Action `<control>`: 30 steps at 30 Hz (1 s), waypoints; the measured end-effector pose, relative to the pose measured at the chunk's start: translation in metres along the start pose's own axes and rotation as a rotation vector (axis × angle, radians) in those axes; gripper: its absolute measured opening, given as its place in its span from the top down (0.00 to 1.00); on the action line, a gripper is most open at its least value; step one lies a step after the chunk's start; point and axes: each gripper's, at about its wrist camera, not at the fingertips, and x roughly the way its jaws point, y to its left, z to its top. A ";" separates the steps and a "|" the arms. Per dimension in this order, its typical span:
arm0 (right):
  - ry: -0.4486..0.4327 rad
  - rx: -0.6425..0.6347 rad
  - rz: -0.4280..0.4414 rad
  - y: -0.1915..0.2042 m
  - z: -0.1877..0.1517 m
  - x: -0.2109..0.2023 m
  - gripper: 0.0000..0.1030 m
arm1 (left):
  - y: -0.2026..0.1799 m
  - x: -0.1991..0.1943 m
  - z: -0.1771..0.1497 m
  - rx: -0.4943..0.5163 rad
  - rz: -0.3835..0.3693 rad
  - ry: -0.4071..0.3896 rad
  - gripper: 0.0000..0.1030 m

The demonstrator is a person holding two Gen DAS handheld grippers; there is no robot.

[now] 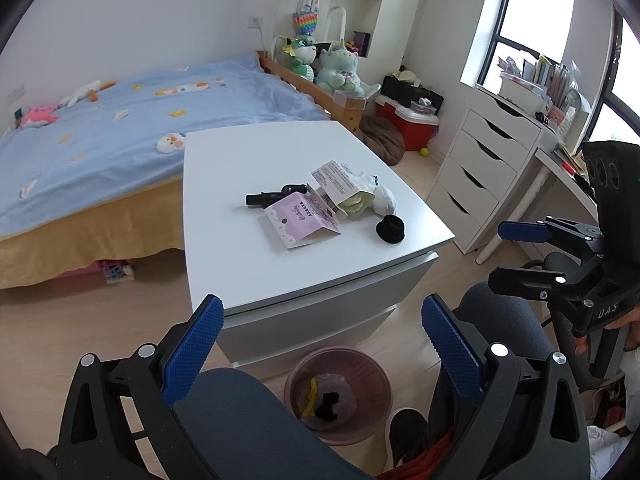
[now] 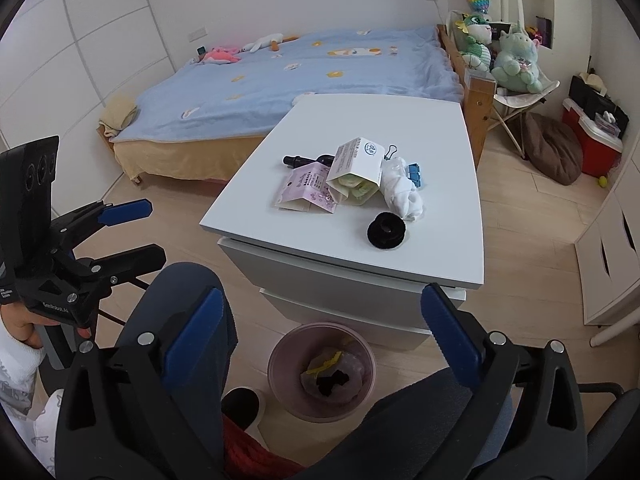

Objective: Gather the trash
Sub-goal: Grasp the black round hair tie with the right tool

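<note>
My right gripper hangs above the pink bin, released, its blue pads spread wide with nothing between them. My left gripper is released too, its pads well apart and empty, and it also points down at the bin, which stands on the wood floor just in front of the white counter, between my knees.

Inside the bin lie a crumpled pinkish wrapper, a yellow scrap and a small black piece.

More trash waits on the counter, gathered near its middle: a purple packet at the left of the heap, a white carton leaning over some pale green stuff, and a black bottle lying on its side behind them. A bunched white cloth sits to the right of the carton, touching it, with a blue clip just behind. A black ring rests apart from the heap, nearer the counter's front edge.

A bed with a blue cover stands beyond the counter.
</note>
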 end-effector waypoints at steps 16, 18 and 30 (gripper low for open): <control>0.066 0.035 -0.046 -0.027 0.033 0.031 0.05 | 0.001 0.009 0.009 -0.006 -0.018 -0.001 0.07; 0.085 0.026 -0.053 -0.030 0.038 0.039 0.05 | 0.001 0.010 0.009 -0.006 -0.019 0.000 0.07; 0.226 -0.008 -0.066 -0.049 0.057 0.096 0.05 | 0.006 0.014 0.009 -0.018 -0.019 0.012 0.07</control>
